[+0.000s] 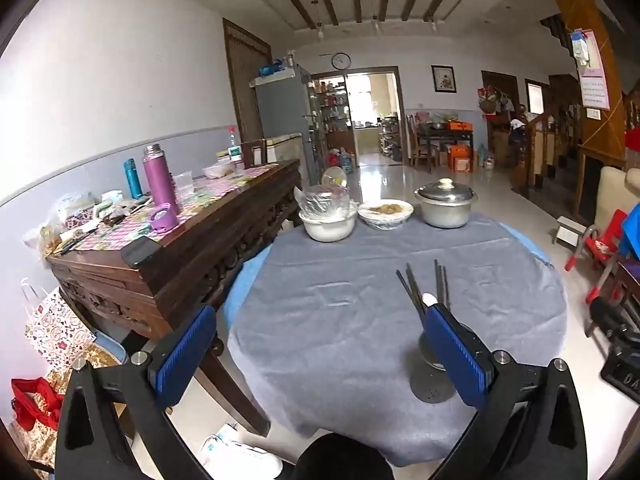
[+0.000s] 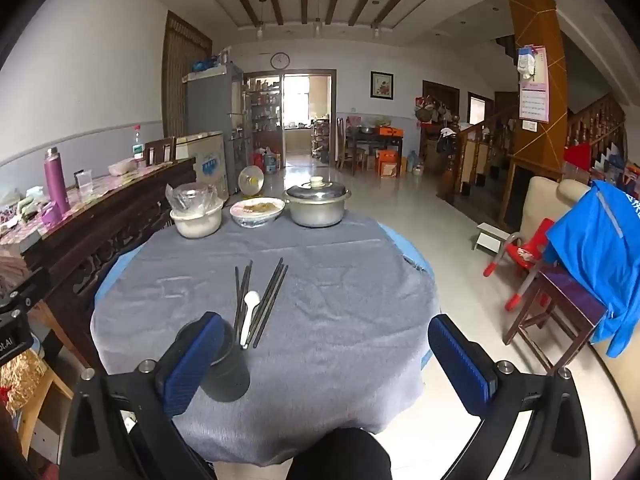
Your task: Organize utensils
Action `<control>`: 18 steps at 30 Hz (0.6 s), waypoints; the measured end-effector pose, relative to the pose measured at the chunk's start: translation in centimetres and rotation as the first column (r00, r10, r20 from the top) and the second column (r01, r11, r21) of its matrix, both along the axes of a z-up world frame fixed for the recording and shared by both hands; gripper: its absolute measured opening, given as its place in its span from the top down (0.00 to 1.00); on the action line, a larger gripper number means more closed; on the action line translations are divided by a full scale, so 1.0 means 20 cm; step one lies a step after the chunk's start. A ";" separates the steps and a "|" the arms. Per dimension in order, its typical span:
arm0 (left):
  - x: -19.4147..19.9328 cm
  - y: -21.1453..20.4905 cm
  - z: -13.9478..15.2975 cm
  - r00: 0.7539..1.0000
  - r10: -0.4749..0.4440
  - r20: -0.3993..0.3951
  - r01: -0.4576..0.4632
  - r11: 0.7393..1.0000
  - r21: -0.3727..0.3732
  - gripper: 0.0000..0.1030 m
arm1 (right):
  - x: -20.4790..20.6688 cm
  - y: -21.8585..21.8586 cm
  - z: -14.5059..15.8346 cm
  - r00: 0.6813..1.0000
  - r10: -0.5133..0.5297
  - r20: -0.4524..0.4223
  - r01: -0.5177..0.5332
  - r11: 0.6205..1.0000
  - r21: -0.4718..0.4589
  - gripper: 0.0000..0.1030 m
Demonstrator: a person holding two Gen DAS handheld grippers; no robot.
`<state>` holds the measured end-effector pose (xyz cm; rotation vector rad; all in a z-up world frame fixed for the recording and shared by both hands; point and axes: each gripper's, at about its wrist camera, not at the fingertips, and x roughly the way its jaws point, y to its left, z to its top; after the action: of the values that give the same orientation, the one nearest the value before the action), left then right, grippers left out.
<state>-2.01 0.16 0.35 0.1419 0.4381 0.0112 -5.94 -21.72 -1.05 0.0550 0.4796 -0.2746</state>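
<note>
Dark chopsticks (image 2: pixel 264 300), white spoon (image 2: pixel 249 314) loose on grey cloth (image 2: pixel 340 280); left tool (image 1: pixel 320 356), right tool (image 2: pixel 332 360) wide open, empty.

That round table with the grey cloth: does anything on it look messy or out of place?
Yes. The dark chopsticks and a white spoon lie loose and fanned out on the grey cloth, beside the dark holder cup rather than in it. The cloth also looks rumpled. The bowls and the lidded pot stand upright; no spill is visible.

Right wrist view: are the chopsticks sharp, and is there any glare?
Right wrist view: chopsticks slightly soft but distinct; floor glares beyond the table. Left wrist view: same glossy floor, straight walls bent by the fisheye.
</note>
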 end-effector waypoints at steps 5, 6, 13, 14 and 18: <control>-0.02 -0.04 -0.01 1.000 -0.012 -0.006 0.012 1.000 0.019 0.00 | -0.02 0.00 -0.03 1.000 -0.001 0.007 0.001 1.000 0.013 0.00; -0.03 -0.05 -0.01 1.000 -0.009 -0.005 0.010 1.000 0.028 0.00 | -0.02 -0.01 -0.03 1.000 -0.005 0.007 0.005 1.000 0.018 0.00; -0.04 -0.04 0.01 1.000 0.007 0.012 -0.007 1.000 0.028 0.00 | -0.01 -0.02 -0.05 1.000 -0.008 0.018 0.007 0.999 0.045 0.00; -0.03 -0.04 0.01 1.000 0.010 0.013 -0.010 1.000 0.028 0.00 | -0.01 -0.02 -0.05 1.000 -0.006 0.019 0.005 0.999 0.046 0.00; -0.03 -0.04 0.01 1.000 0.009 0.011 -0.009 1.000 0.023 0.00 | -0.01 -0.02 -0.07 1.000 -0.006 0.015 0.005 0.999 0.045 0.00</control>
<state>-2.64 -0.69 0.50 0.1630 0.4275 0.0258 -6.08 -22.04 -2.42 0.1023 0.4710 -0.2686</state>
